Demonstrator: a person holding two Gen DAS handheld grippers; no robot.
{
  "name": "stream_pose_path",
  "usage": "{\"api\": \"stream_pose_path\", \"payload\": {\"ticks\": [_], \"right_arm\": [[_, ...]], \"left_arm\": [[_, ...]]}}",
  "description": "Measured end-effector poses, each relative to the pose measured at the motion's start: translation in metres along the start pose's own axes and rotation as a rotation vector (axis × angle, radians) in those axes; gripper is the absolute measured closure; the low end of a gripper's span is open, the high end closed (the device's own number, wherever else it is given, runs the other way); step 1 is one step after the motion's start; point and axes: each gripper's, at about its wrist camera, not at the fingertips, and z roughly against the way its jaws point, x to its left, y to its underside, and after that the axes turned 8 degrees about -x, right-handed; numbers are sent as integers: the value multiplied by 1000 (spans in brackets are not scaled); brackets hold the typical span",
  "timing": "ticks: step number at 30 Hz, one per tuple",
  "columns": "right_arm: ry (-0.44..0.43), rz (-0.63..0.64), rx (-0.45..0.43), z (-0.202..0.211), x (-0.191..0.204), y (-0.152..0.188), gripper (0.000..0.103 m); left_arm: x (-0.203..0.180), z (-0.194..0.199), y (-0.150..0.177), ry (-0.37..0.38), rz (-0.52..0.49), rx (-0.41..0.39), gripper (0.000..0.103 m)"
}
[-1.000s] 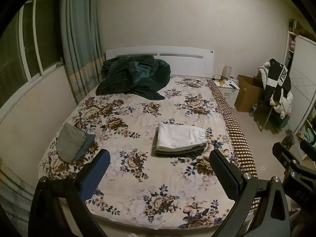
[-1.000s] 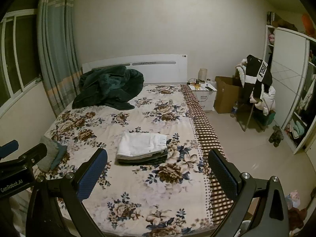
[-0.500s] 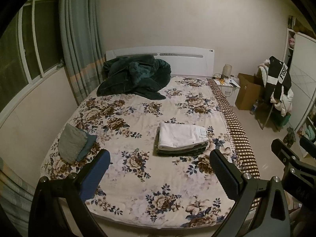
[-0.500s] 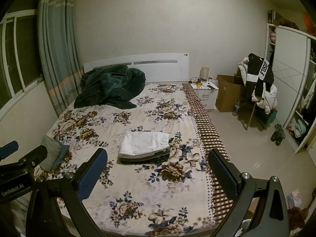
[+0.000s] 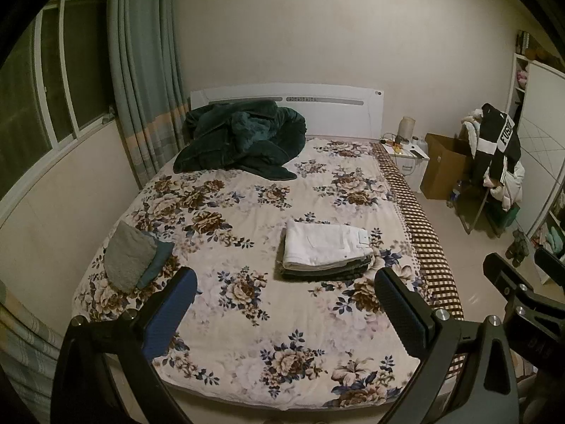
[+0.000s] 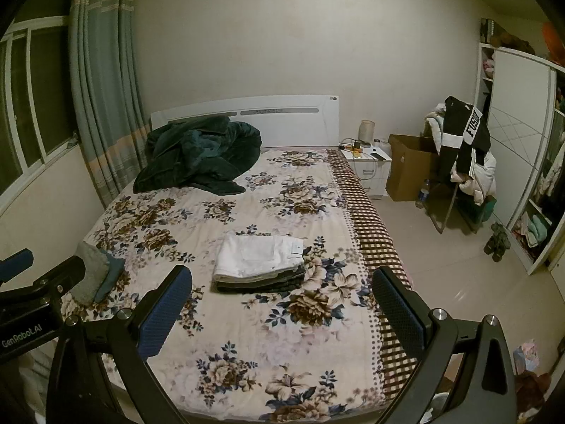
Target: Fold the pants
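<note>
A stack of folded pants lies in the middle of the floral bed (image 5: 247, 318), with white pants (image 5: 325, 243) on top and darker pairs under them; it also shows in the right wrist view (image 6: 257, 252). My left gripper (image 5: 284, 300) is open and empty, held back from the foot of the bed, well short of the stack. My right gripper (image 6: 279, 300) is open and empty too, to the right of the left one. The right gripper's body (image 5: 522, 293) shows at the right edge of the left wrist view.
A dark green blanket (image 5: 243, 141) is heaped at the headboard. A grey and blue folded cloth (image 5: 134, 258) lies near the bed's left edge. A nightstand (image 6: 369, 164), cardboard box (image 6: 409, 166), a chair with clothes (image 6: 466, 141) and a wardrobe (image 6: 522, 155) stand on the right.
Both grippers have drawn back and up from the bed, so more of its foot end shows. The pants stack has not moved. Both stay open.
</note>
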Motion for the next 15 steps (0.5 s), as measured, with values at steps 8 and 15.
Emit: {"api": "stream_pose_path", "payload": {"ticks": [8, 15], "right_arm": [[-3, 0, 1, 1, 3, 0, 0], [0, -1, 1, 1, 3, 1, 0]], "left_arm": [[1, 1, -1, 0, 0, -3, 0], [2, 1, -1, 1, -1, -4, 0]]}}
